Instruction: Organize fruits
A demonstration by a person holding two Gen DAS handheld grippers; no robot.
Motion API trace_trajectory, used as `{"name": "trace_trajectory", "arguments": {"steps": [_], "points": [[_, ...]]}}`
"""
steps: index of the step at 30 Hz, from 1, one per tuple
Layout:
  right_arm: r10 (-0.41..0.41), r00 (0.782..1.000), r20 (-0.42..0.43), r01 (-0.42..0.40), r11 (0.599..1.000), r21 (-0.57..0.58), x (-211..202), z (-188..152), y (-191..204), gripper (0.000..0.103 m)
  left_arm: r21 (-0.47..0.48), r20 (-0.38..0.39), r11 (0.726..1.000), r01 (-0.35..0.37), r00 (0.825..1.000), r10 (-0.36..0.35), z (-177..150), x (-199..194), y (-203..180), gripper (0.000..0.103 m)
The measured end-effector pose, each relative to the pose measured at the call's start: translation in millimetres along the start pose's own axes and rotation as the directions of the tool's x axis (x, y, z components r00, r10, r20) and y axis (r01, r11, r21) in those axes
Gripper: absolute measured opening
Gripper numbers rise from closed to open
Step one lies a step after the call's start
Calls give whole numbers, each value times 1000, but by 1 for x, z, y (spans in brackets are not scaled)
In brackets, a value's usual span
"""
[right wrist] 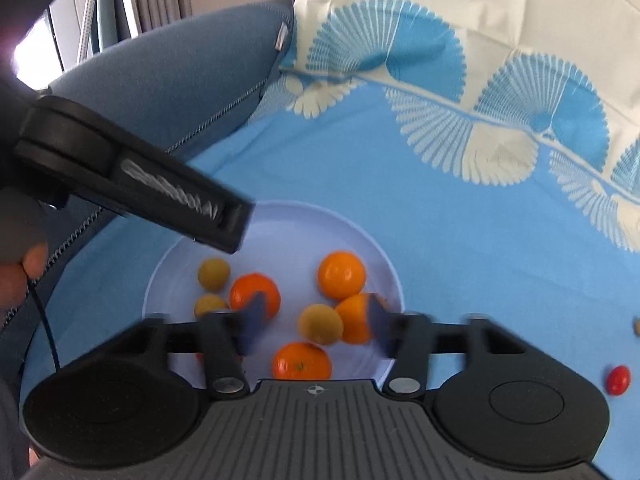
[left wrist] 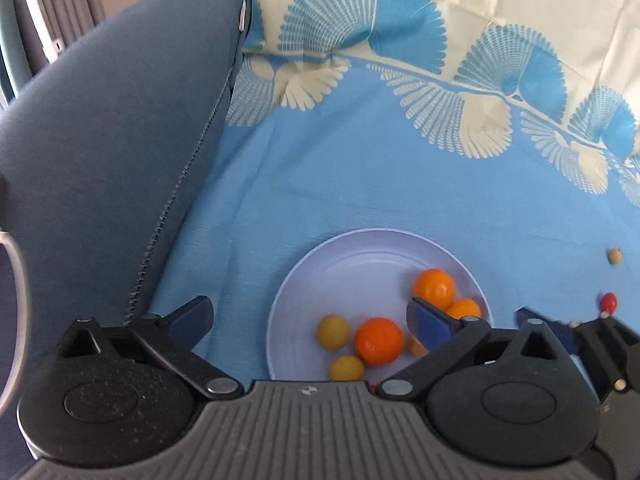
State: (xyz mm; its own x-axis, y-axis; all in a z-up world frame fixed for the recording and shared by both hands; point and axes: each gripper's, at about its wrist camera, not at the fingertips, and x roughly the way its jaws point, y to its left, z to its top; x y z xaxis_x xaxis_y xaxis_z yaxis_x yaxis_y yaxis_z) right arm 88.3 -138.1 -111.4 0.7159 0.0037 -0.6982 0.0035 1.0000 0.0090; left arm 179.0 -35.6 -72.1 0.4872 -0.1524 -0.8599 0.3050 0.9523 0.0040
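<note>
The left gripper hangs over the near-left part of the plate, its fingers spread fully apart with nothing between them. The right gripper hangs over the near side of the same plate; its fingers stand partly apart and blurred. A yellow fruit and an orange lie in the gap, but neither is pressed by the pads.

The plate rests on a blue patterned cloth next to a blue cushion. In the right wrist view it holds 4 oranges and 3 small yellow fruits, all loose.

Outside the plate, to the right on the cloth, remain 1 red cherry tomato and 1 small tan fruit, well apart from the plate.

Assessment: most of the fruit is collected. Judging by the layout, 2 pieces are left to move, and neither gripper holds anything at present.
</note>
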Motion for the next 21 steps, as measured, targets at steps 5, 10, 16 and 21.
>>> {"name": "trace_trajectory", "arguments": {"steps": [5, 10, 16, 21], "points": [[-11, 999, -33, 12, 1000, 29, -40, -11, 2, 90, -13, -19, 999, -35, 999, 34, -27, -32, 12, 103], [-11, 998, -66, 15, 999, 51, -89, -34, 17, 95, -29, -57, 996, -80, 995, 79, -68, -73, 28, 103], [-47, 999, 6, 47, 996, 70, -151, -53, 40, 97, -49, -14, 994, -100, 995, 99, -108, -121, 39, 103], [-72, 992, 99, 66, 996, 66, -198, -70, 59, 100, -69, 60, 994, -87, 994, 91, -138, -163, 39, 103]]}}
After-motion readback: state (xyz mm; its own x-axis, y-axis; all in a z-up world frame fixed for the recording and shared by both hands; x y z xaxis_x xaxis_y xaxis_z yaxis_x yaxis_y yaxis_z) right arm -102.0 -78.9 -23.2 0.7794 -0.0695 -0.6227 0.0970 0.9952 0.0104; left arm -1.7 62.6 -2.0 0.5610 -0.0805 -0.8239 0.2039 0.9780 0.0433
